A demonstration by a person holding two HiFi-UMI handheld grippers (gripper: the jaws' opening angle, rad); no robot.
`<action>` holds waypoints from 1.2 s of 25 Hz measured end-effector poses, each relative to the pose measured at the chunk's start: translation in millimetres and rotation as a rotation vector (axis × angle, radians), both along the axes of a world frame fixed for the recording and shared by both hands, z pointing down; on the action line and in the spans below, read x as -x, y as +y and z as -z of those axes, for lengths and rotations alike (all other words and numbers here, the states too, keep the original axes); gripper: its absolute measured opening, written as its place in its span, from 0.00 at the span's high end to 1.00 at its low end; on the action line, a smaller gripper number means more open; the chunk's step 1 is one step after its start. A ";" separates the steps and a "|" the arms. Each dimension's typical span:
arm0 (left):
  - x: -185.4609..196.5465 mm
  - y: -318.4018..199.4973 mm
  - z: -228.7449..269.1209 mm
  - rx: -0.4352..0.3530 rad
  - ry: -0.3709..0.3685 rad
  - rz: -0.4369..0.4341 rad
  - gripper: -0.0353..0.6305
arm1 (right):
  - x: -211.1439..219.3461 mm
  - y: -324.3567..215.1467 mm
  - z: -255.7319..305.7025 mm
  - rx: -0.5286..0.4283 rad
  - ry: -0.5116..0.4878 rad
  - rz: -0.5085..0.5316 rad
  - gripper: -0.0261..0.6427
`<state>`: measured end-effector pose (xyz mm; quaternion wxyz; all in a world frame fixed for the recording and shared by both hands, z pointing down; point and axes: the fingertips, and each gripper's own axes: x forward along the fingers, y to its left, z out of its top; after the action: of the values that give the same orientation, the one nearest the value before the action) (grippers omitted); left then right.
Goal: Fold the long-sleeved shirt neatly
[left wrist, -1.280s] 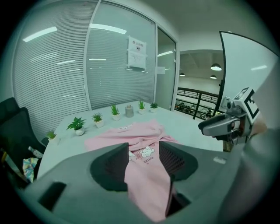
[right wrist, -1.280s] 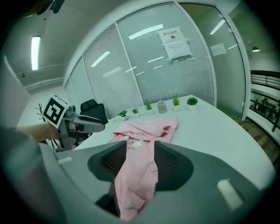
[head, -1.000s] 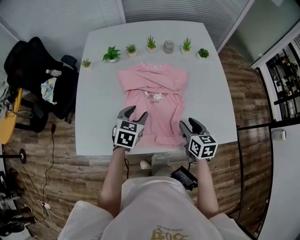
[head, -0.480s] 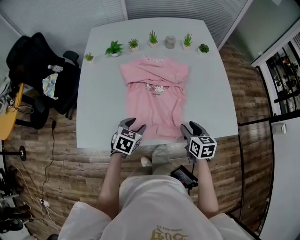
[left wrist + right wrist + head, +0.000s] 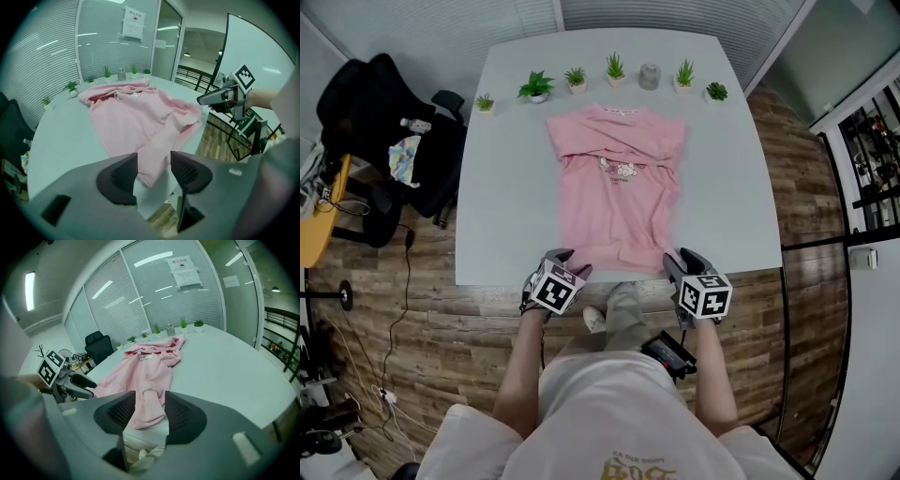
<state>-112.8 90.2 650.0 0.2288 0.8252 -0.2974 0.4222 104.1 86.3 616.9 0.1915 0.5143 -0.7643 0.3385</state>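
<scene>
Left gripper (image 5: 153,158), jaws wide apart on nothing, hovers just by the shirt's (image 5: 619,192) near-left hem corner. Right gripper (image 5: 150,412), equally wide and empty, is by the near-right corner. The shirt lies on the tabletop (image 5: 506,187), hem at its near edge.

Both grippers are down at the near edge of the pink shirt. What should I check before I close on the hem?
1. Open left gripper: ok, nothing pinched.
2. Open right gripper: ok, nothing pinched.
3. Aim of the left gripper: ok, a corner of the hem shows straight ahead of it.
4. Aim of the right gripper: ok, the other hem corner lies ahead of it.
5. Fold state of the shirt: ok, the sleeves are already crossed over the chest.
6. Flat cloth: not ok, it is rumpled along its right side.
7. Fold path: ok, the potted plants stand beyond the collar, apart from the shirt.
</scene>
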 end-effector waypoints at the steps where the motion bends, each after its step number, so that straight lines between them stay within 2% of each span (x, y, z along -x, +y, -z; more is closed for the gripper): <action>1: 1.4 1.0 -2.1 0.001 -0.002 0.002 0.60 | 1.3 1.4 -2.5 0.005 0.001 0.002 0.67; 12: 11.6 4.1 -16.2 -0.008 -0.046 0.030 0.64 | 4.5 5.4 -22.5 0.047 0.015 0.014 0.67; 17: 16.1 -1.8 -16.3 -0.038 -0.047 0.077 0.73 | 6.5 7.8 -28.1 0.059 0.003 0.022 0.78; 22: 24.2 -3.5 -16.4 -0.058 -0.066 0.114 0.88 | 7.6 12.3 -29.3 0.056 -0.017 0.022 0.90; 30: 27.7 -3.4 -15.1 -0.060 -0.068 0.123 0.91 | 6.7 14.6 -19.2 0.042 -0.067 0.007 0.92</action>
<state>-140.5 86.8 665.1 0.2193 0.7971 -0.3675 0.4259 97.4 100.9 636.1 0.1777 0.4958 -0.7650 0.3707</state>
